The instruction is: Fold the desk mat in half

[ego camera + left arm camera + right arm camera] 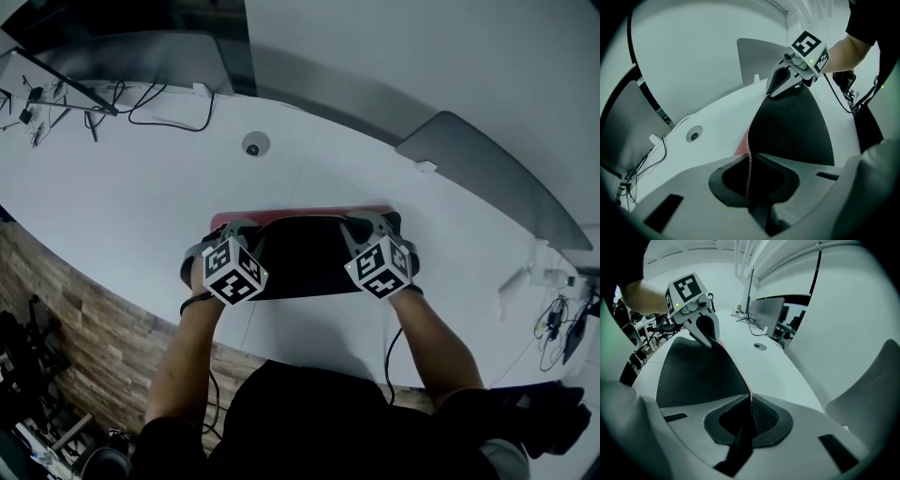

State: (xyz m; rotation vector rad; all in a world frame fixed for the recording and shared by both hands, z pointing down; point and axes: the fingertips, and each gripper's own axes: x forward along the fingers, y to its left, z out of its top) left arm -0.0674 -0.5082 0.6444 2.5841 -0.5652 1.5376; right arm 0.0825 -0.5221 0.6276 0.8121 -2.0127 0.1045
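Observation:
The desk mat (pixel 305 261) lies on the white desk (pixel 131 202) with its black underside turned up and a red strip of its face showing along the far edge. My left gripper (pixel 241 229) is shut on that lifted edge at the left corner, and my right gripper (pixel 362 224) is shut on it at the right corner. In the left gripper view the thin stitched edge of the mat (pixel 797 126) runs straight into my closed jaws (pixel 749 164), with the right gripper (pixel 780 85) at its far end. The right gripper view shows the mat (pixel 698 371) pinched in my jaws (pixel 749 403) and the left gripper (pixel 706 336) beyond.
A round cable grommet (pixel 253 145) sits in the desk behind the mat. Cables and a monitor stand (pixel 89 98) are at the far left. Grey curved panels (pixel 487 169) stand along the far edge. More cables (pixel 558 314) hang at the right edge.

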